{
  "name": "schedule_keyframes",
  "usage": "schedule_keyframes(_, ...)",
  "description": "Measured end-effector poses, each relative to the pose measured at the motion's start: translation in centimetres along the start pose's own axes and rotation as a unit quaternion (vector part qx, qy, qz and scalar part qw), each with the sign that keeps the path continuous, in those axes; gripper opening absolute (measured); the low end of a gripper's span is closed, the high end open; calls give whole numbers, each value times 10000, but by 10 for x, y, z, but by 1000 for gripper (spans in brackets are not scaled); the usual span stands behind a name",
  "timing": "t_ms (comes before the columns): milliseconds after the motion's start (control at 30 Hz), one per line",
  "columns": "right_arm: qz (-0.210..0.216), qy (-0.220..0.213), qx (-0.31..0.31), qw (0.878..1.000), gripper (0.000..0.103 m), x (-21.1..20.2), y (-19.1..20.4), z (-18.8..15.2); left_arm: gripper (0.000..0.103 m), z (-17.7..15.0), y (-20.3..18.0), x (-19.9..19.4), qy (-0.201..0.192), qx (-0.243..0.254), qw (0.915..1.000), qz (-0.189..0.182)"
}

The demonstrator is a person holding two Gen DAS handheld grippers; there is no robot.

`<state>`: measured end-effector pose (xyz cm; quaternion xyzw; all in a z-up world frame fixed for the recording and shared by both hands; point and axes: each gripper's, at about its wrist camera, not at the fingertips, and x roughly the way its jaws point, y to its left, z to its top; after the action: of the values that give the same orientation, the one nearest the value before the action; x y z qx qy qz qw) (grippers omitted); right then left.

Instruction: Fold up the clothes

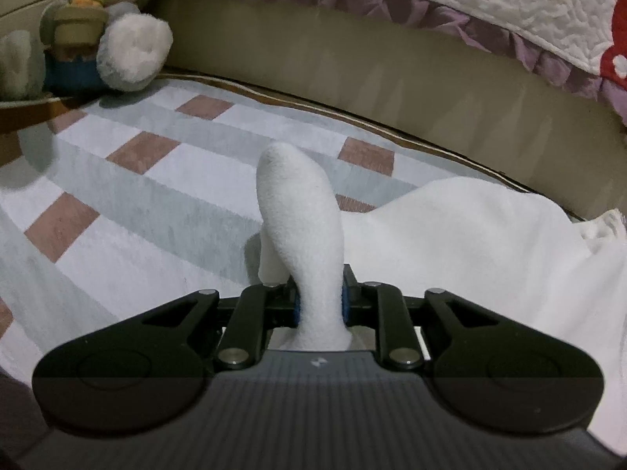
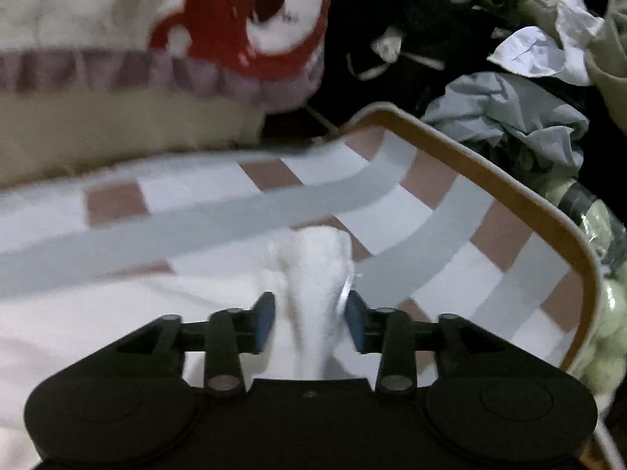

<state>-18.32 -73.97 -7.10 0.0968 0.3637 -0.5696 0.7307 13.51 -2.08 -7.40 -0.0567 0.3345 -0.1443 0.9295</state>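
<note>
Checked mat (image 1: 129, 180) on a bed; laundry pile (image 2: 509, 109) at 1 o'clock. Left tongs (image 1: 318, 305) and right tongs (image 2: 309, 323) each clench a bunched edge of the white garment (image 1: 470, 243). Keep both edges level and taut.

A home bedroom: plush rabbit (image 1: 106, 19), quilted bedspread (image 1: 490, 4), heaped laundry (image 2: 509, 109) beside a checked mat (image 1: 156, 180).

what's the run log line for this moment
step: fold | left gripper: shut on white garment | right gripper: shut on white garment | surface: checked mat
</note>
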Motion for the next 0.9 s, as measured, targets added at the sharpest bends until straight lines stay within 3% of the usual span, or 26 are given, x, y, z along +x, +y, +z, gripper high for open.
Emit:
schedule_keyframes(133,638,-331,249,9971,45,-53,27,19,11,11,-9,-22,-280,-108,9993,-218)
schedule_keyframes(200,1304,-283,422,9902,46,-80,49,32,10,16,-13,-32,-421,-162,9984,-327)
schedule_keyframes(233,1851,-140,526,9812,46,-98,65,38,10,19,-16,-38,-491,-189,9979,-382)
schedule_keyframes(300,3177,380,727,9446,46,-123,95,46,10,25,-20,-49,-630,-243,9965,-491)
schedule_keyframes(333,3918,714,865,9132,46,-138,112,46,10,27,-26,-56,-725,-212,9954,-584)
schedule_keyframes(400,5171,1217,1080,8403,46,-170,148,28,10,22,-64,-77,-971,220,9877,-1209)
schedule_keyframes(433,5690,1421,1122,8022,46,-186,167,16,11,13,-84,-78,-840,328,9816,-1683)
schedule_keyframes(500,6134,1604,1008,7667,47,-215,200,-10,13,-11,-122,-70,-276,522,9676,-2455)
schedule_keyframes(567,6283,1801,668,7539,47,-237,229,-36,16,-50,-154,-45,725,799,9543,-2788)
schedule_keyframes(633,6257,1919,322,7554,47,-251,249,-55,16,-79,-167,-29,1465,961,9463,-2716)
schedule_keyframes(667,6264,1885,140,7563,47,-255,254,-61,16,-84,-165,-29,1605,901,9442,-2731)
schedule_keyframes(700,6286,1824,-100,7560,46,-258,259,-66,16,-88,-161,-31,1710,816,9422,-2763)
schedule_keyframes(767,6105,1679,-514,7723,47,-262,259,-76,25,-81,-141,-48,1616,445,9403,-2961)
schedule_keyframes(800,6036,1552,-724,7787,47,-263,257,-81,37,-78,-127,-59,1486,286,9424,-2983)
schedule_keyframes(833,5990,1424,-884,7830,47,-262,254,-85,42,-75,-115,-63,1358,157,9470,-2909)
schedule_keyframes(900,5921,1243,-1069,7890,47,-257,243,-93,46,-69,-90,-72,1098,-102,9549,-2756)
